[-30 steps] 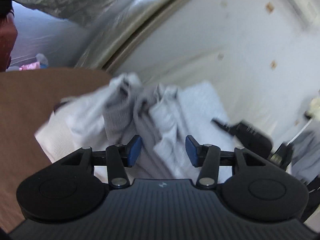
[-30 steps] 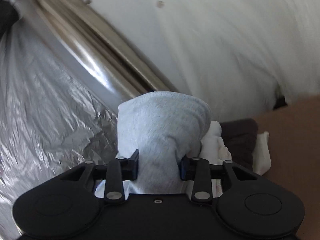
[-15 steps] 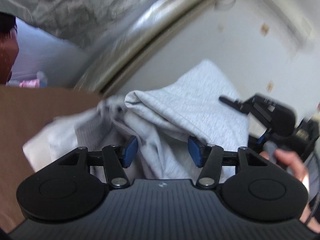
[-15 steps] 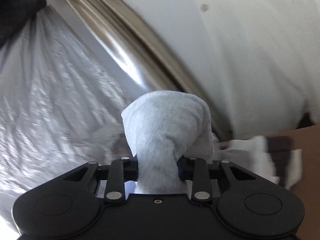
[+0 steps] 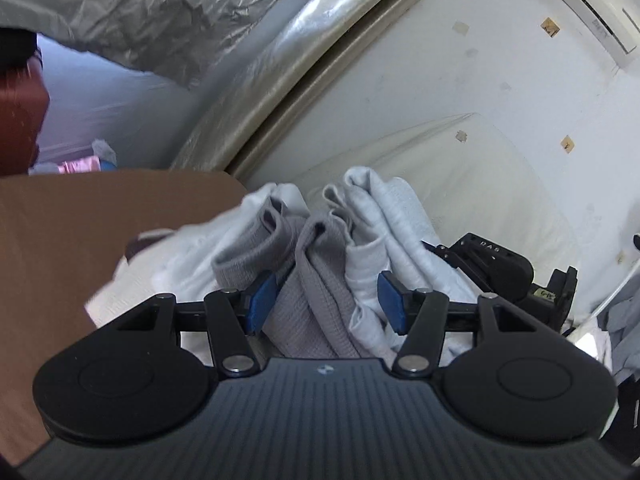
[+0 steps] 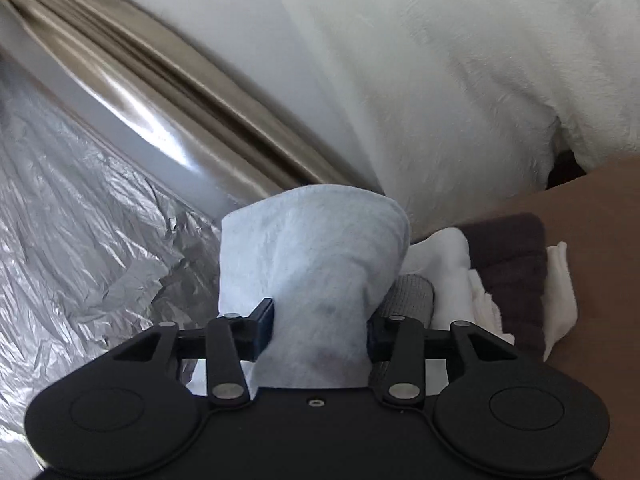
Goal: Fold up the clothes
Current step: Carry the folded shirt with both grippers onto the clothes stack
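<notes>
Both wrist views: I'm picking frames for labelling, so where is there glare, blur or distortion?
Left wrist view: fisheye bends the curtain into an arc; sheen on it; clothes fairly sharp; table edge slightly soft. Right wrist view: bright glare streak on the curtain; cloth between the fingers soft; foil glints.

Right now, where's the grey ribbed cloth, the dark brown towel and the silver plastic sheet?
grey ribbed cloth point(image 5: 316, 300): left wrist view, middle fold.
dark brown towel point(image 6: 508, 260): right wrist view, top face.
silver plastic sheet point(image 6: 80, 240): right wrist view, crinkled middle.
</notes>
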A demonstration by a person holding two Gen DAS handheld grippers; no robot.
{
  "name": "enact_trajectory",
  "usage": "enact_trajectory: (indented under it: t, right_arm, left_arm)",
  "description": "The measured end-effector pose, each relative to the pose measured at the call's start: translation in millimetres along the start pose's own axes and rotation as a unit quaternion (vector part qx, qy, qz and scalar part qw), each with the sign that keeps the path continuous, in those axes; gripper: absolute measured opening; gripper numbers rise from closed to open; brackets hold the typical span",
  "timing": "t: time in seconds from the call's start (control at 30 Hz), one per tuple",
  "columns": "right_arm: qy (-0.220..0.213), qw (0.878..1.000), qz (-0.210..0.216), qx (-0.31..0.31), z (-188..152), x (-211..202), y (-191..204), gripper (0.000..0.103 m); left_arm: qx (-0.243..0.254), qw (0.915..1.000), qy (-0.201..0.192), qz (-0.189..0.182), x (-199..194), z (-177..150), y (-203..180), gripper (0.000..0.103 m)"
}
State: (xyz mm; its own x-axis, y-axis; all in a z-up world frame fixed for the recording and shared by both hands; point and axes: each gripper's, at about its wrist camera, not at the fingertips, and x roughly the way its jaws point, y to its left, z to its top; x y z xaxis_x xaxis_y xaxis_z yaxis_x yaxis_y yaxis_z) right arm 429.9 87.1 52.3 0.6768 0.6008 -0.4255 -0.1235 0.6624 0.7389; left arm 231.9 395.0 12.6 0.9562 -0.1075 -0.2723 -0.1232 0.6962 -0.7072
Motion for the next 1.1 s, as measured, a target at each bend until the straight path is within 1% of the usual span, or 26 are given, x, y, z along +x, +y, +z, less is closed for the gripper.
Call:
enact_trajectory:
  t: [0.07,0.17,0.2,0.23,0.33,0.43,0.47,0.5,0.53,0.57,0.63,0.67,0.7,0.73,0.77,0.8,0.83,0.87,0.9,0.97,1.0,1.03,1.07,1.1]
  right_arm:
    - [0.024,1.0,0.008,0.002,0.2,-1.9,6.4,0.056]
    - [0.053,0.998,0.012,-0.044,-7.4,-21.4,14.6,0.065]
    - [0.061,0.996,0.013,-0.062,-11.9,-30.1,17.1,0.071]
    - [0.072,0.994,0.018,-0.076,-17.7,-39.0,18.8,0.073]
    - [0.117,0.987,0.036,-0.102,-36.4,-58.9,21.8,0.074]
    - [0.171,0.976,0.038,-0.128,-60.1,-62.5,30.5,0.075]
    - [0.183,0.972,0.03,-0.147,-69.5,-61.1,36.2,0.06]
    - [0.182,0.968,0.027,-0.168,-75.7,-60.4,44.8,0.035]
    - [0.178,0.967,0.034,-0.177,-77.0,-59.2,52.5,0.027]
    - [0.17,0.969,0.049,-0.172,-76.0,-58.6,58.0,0.025]
    - [0.126,0.981,0.118,-0.087,-62.8,-64.7,57.6,0.024]
    - [0.099,0.983,0.154,-0.033,-57.8,-67.2,52.2,0.024]
    - [0.078,0.98,0.184,0.021,-58.0,-68.6,41.7,0.024]
    - [0.073,0.977,0.191,0.055,-63.1,-67.3,31.3,0.023]
    - [0.076,0.979,0.179,0.069,-71.1,-64.3,24.1,0.024]
    - [0.087,0.982,0.158,0.063,-81.0,-59.6,18.6,0.024]
    - [0.111,0.984,0.131,0.044,-91.1,-53.1,14.3,0.024]
    - [0.134,0.985,0.104,0.025,-101.3,-46.6,10.0,0.029]
    - [0.152,0.984,0.088,0.007,-109.7,-42.2,5.8,0.028]
    - [0.166,0.981,0.097,-0.018,-113.2,-46.2,2.3,0.031]
    - [0.168,0.98,0.096,-0.037,-113.4,-50.0,4.0,0.035]
    - [0.16,0.981,0.083,-0.068,-113.6,-54.9,10.5,0.042]
    - [0.153,0.981,0.07,-0.1,-113.9,-59.8,17.0,0.05]
    - [0.145,0.979,0.057,-0.132,-114.1,-64.8,23.5,0.055]
  left_arm:
    - [-0.001,1.0,0.003,-0.003,4.1,-4.2,1.9,0.058]
    - [0.004,0.9999,0.01,0.0,4.3,-8.7,2.6,0.058]
    - [0.002,0.9999,0.012,-0.003,3.2,-8.2,2.5,0.058]
    - [-0.001,0.9999,0.013,-0.006,2.1,-7.7,2.5,0.058]
    - [0.0,0.9998,0.016,-0.013,-6.0,-9.1,-2.7,0.058]
    - [0.01,0.9996,0.018,-0.019,-18.3,-13.1,-12.3,0.058]
    - [0.008,0.9996,0.016,-0.022,-22.0,-13.2,-13.1,0.058]
    - [0.003,0.9996,0.011,-0.024,-25.3,-12.6,-12.4,0.058]
    - [-0.004,0.9996,0.003,-0.029,-29.5,-11.0,-10.8,0.058]
    - [-0.011,0.9992,-0.006,-0.037,-34.3,-8.9,-8.6,0.058]
    - [-0.027,0.9978,-0.027,-0.054,-44.4,-4.4,-5.0,0.058]
    - [-0.035,0.9966,-0.04,-0.064,-50.3,-2.0,-4.1,0.058]
    - [-0.043,0.9949,-0.052,-0.074,-56.1,0.4,-3.2,0.058]
    - [-0.048,0.9938,-0.061,-0.08,-60.3,1.8,-3.5,0.058]
    - [-0.046,0.9937,-0.061,-0.082,-60.8,1.5,-5.1,0.058]
    - [-0.041,0.9941,-0.057,-0.083,-59.6,0.6,-7.0,0.058]
    - [-0.037,0.9948,-0.048,-0.081,-56.1,-0.7,-8.8,0.058]
    - [-0.035,0.9959,-0.035,-0.075,-49.9,-3.0,-10.2,0.058]
    - [-0.033,0.9969,-0.021,-0.068,-42.9,-5.9,-11.2,0.058]
    - [-0.024,0.9984,0.007,-0.05,-28.3,-11.5,-13.8,0.058]
    - [-0.014,0.999,0.015,-0.041,-22.8,-13.8,-15.6,0.058]
    - [-0.003,0.9993,0.018,-0.033,-18.9,-15.9,-17.4,0.058]
    - [0.002,0.9994,0.018,-0.03,-16.6,-17.1,-18.6,0.058]
    - [0.003,0.9994,0.014,-0.032,-15.2,-17.6,-19.5,0.059]
